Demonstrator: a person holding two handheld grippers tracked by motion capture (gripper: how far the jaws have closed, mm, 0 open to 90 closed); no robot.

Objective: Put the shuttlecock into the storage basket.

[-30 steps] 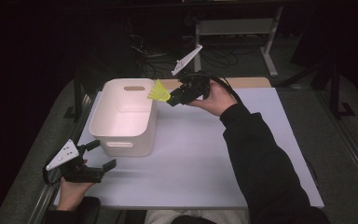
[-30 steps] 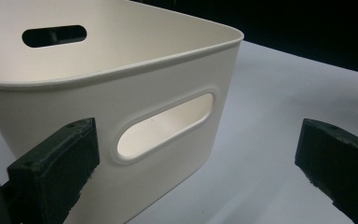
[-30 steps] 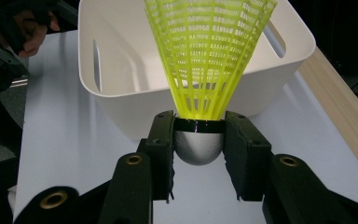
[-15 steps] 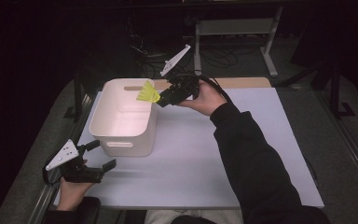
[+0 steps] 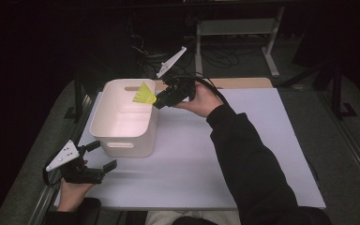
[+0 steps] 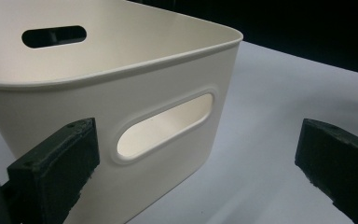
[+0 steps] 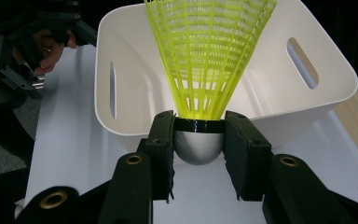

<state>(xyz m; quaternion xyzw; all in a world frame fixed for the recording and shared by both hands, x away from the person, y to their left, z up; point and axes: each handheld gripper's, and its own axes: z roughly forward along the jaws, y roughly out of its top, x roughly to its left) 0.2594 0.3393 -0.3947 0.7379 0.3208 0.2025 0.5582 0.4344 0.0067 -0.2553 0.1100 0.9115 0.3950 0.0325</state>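
Observation:
A yellow plastic shuttlecock (image 5: 144, 93) (image 7: 205, 60) with a silver head is held over the right rim of a white bin (image 5: 117, 126) (image 7: 121, 56) (image 6: 121, 60). My right gripper (image 5: 161, 100) (image 7: 199, 144) is shut on its head, with the skirt pointing out over the bin's inside. At the table's near left corner, my left gripper (image 5: 98, 157) (image 6: 196, 163) stands open with nothing between its jaws, just in front of the bin's near handle slot (image 6: 165, 123).
The bin stands on a white table sheet (image 5: 243, 154) with free room to its right. A wooden strip (image 5: 243, 82) runs along the far edge. Cables and a metal stand (image 5: 234, 28) lie on the dark floor beyond.
My right gripper has carried the shuttlecock leftward, from beside the bin's far right corner to over its rim. The left gripper has stayed put.

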